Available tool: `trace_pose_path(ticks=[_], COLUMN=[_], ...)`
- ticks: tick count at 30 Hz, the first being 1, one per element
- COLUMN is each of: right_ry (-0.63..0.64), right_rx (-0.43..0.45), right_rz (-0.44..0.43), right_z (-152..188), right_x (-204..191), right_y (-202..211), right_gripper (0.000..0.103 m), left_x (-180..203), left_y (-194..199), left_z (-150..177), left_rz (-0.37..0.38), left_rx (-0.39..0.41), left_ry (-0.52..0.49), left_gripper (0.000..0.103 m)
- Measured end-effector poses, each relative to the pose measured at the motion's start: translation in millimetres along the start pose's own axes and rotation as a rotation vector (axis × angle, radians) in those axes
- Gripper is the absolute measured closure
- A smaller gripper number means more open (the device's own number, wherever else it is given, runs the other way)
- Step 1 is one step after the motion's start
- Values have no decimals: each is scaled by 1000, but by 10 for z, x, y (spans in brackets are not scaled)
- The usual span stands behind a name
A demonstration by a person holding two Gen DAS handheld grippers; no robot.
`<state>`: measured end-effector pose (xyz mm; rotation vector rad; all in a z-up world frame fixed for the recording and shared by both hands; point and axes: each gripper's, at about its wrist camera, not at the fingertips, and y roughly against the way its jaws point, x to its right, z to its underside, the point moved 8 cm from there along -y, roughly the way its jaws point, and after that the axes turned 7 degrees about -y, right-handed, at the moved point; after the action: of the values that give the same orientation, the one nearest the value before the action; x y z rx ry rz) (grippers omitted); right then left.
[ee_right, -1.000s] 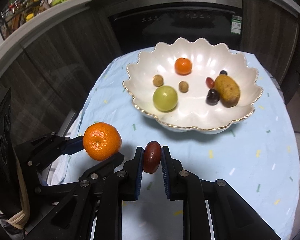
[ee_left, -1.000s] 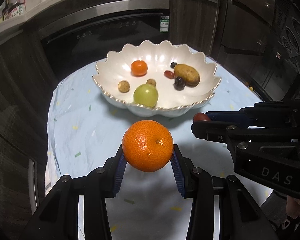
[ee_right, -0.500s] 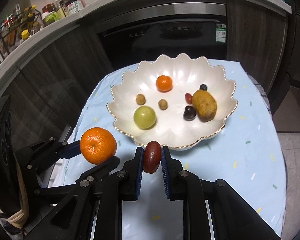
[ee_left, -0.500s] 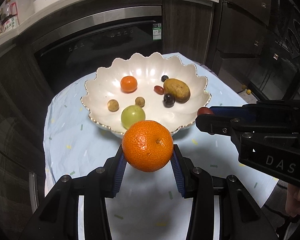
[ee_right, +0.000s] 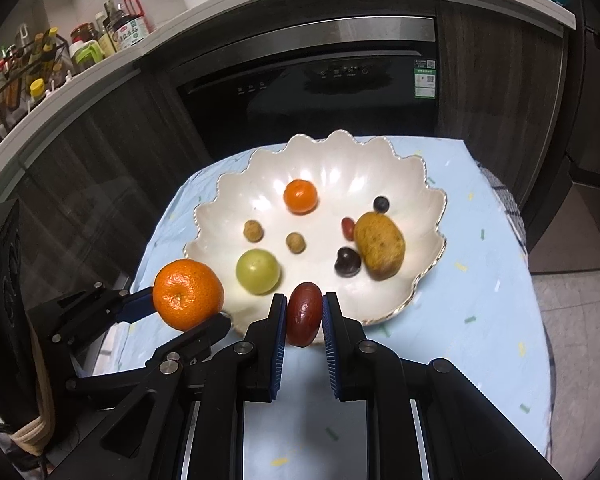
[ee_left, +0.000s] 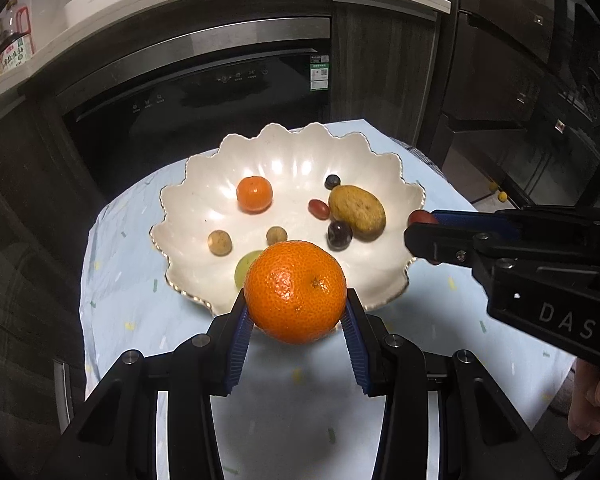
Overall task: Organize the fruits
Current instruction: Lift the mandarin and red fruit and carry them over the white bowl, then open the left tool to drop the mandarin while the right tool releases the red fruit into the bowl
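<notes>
Fruit mostly gathered; two pieces in my grippers, not yet in the bowl.

Scalloped white bowl (ee_right: 428,184) with a thin gilt rim sat on the pale blue, confetti-flecked cloth (ee_right: 480,320). Inside: small mandarin (ee_right: 300,196) far, green round fruit (ee_right: 258,271) near left, two tan knobbly longan-like balls (ee_right: 253,231), rough brown kiwi (ee_right: 379,245) right, with a dark grape (ee_right: 347,263), a small red oval fruit (ee_right: 347,227) and a blueberry (ee_right: 381,204) close around it. My left gripper (ee_left: 296,316) clamped the big pebbled orange (ee_left: 295,291) at the bowl's near rim. My right gripper (ee_right: 304,316) pinched a glossy dark-red date-like fruit (ee_right: 304,314), jaws narrow, at the near rim. Left to do, I judged: lower both in and let go. I saw no loose fruit on the cloth.
</notes>
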<state>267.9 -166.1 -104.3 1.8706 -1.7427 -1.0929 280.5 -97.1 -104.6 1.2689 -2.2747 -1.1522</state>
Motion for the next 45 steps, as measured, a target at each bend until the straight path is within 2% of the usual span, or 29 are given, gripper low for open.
trace_pose_path(ticks=[19,36,45], right_ry=[-19,-24,-35], right_rx=[16,-54,-96], right_rz=[25,-8,-28], right_z=[-407,-364,-334], right_x=[267,85,75], right_y=[-350,-758,-898], right_gripper=[84,84,84], left_x=[-223,-637,-633], left_y=[-380,-649,-769], left_z=[-252,-258,-268], left_rz=[-54,-62,-34], left_rx=[-16,-29,-34], left_ry=[45,94,95], left_gripper=[60,60,59])
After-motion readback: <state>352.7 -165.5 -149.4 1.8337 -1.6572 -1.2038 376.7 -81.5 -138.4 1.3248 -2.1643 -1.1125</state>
